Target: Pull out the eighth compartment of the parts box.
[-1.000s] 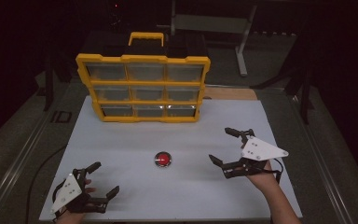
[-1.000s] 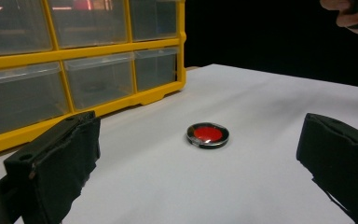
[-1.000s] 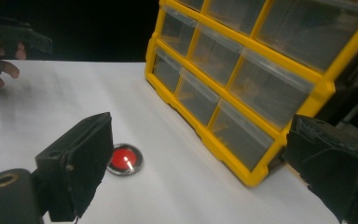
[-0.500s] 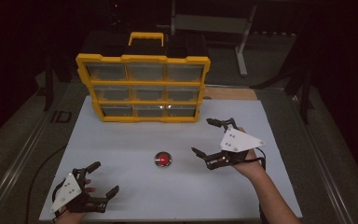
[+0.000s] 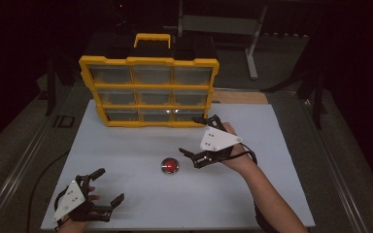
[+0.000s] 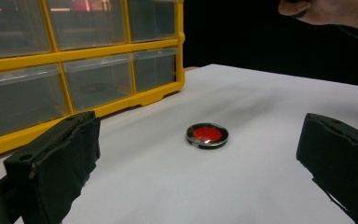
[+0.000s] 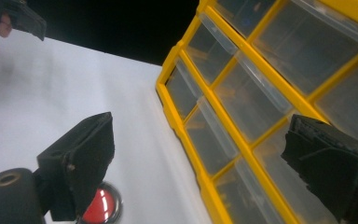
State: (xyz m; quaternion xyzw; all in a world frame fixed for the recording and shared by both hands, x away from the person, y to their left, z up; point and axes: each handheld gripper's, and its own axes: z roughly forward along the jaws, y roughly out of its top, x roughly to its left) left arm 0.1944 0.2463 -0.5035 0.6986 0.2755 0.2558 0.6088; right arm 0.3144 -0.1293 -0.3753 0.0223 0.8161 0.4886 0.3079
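Red disc (image 5: 169, 165): a small round item with a red face and a dark metallic rim, lying flat on the white table surface (image 5: 141, 145). It sits near the middle of the table, in front of the yellow organiser (image 5: 149, 91) and well apart from it. In the left gripper view the red disc (image 6: 207, 135) lies between the two black jaws in the frame but farther off, touching neither. In the right gripper view the red disc (image 7: 100, 206) is partly hidden behind the lower jaw.

Right gripper (image 5: 196, 138): held just to the right of the disc, between the disc and the lower right corner of the organiser. Jaws spread wide, nothing between them. One jaw is near the disc and the other near the organiser's bottom edge; contact with either cannot be confirmed. The grey three-cornered plate (image 5: 217, 139) faces up. The right hand (image 5: 235, 150) grips it from behind.

Left gripper (image 5: 108, 185): at the near left corner of the table, well apart from the disc. Jaws spread wide, holding nothing.

Yellow organiser: stands upright at the far side of the table, with three rows of three clear drawers and a yellow carry handle (image 5: 152, 40) on top. Drawer contents cannot be made out.
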